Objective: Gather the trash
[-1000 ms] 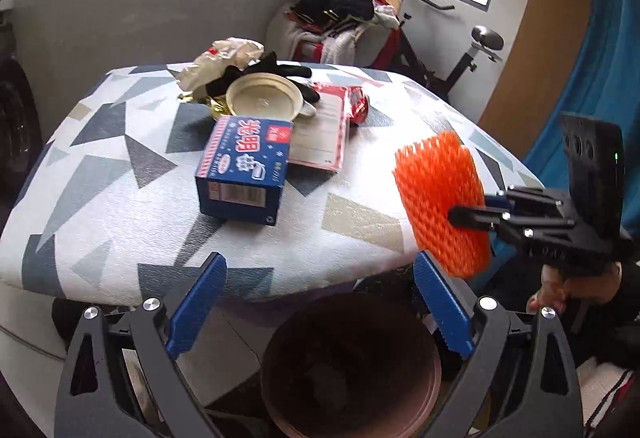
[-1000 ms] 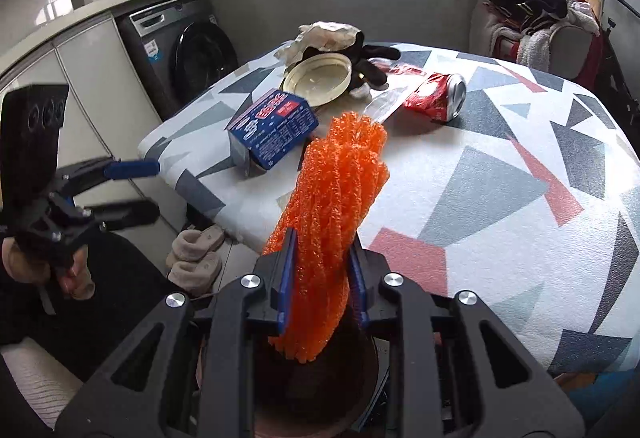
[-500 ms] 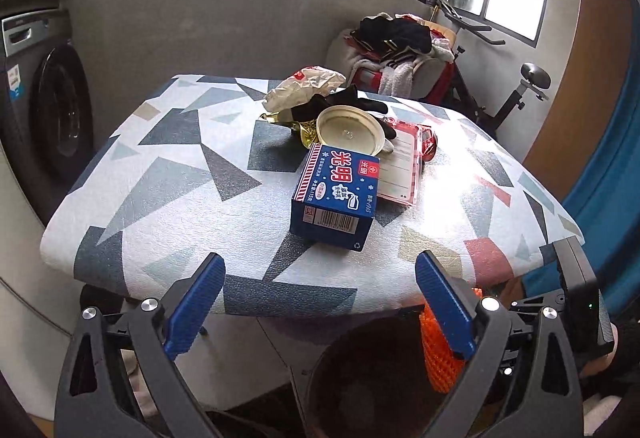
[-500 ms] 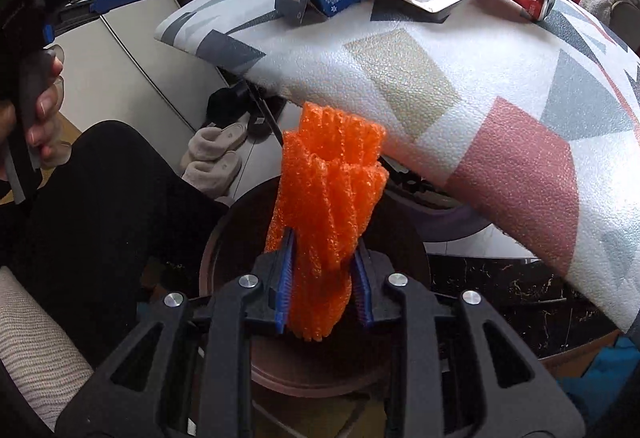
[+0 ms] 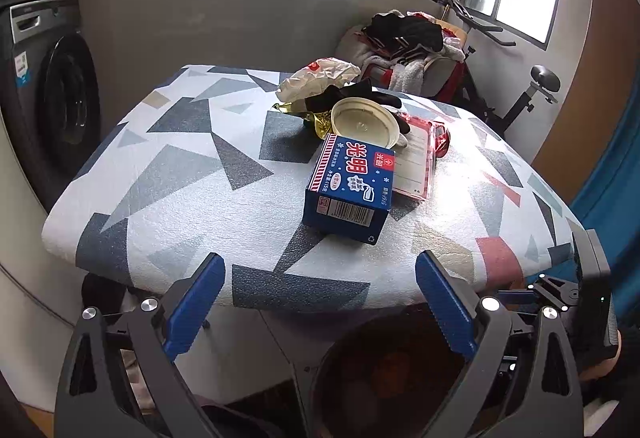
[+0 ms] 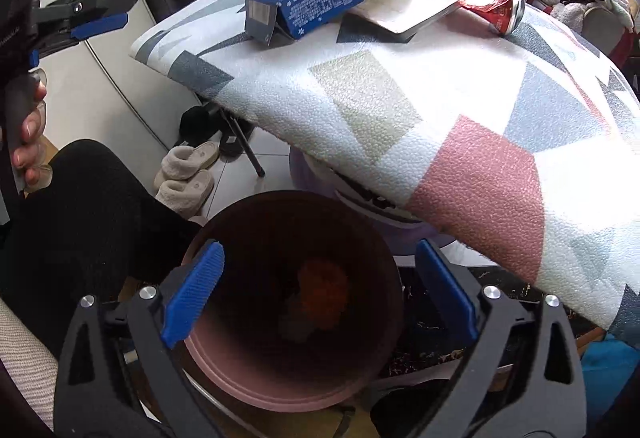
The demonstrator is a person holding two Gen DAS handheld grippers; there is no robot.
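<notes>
The right gripper (image 6: 318, 286) hangs over the mouth of the bin (image 6: 240, 378), and its jaws are opening to their widest, with nothing between the blue ribbed pads (image 6: 192, 292). Below them, deep in the dark of the bin, lies the orange foam net (image 6: 323, 292), a soft mesh piece with a bumpy surface, free of the gripper. The bin is round, of smooth plastic, with a pinkish rim and a brown inner wall, and it stands on the floor under the edge of the table (image 6: 460, 125). The left gripper (image 5: 320, 302) is also wide open and empty; it points at the near edge of the table and touches nothing. The table cover (image 5: 168, 189) has a grainy, foam-like texture and a pattern of grey, blue and red triangles. On it rest a blue cardboard box (image 5: 350, 189) with white print and a barcode, a round cream plastic lid (image 5: 364, 121) just behind it, a flat glossy packet (image 5: 414, 165) beside the box, a crushed red can (image 6: 498, 9), a black glove (image 5: 360, 93) and a crumpled white wrapper (image 5: 316, 77).
</notes>
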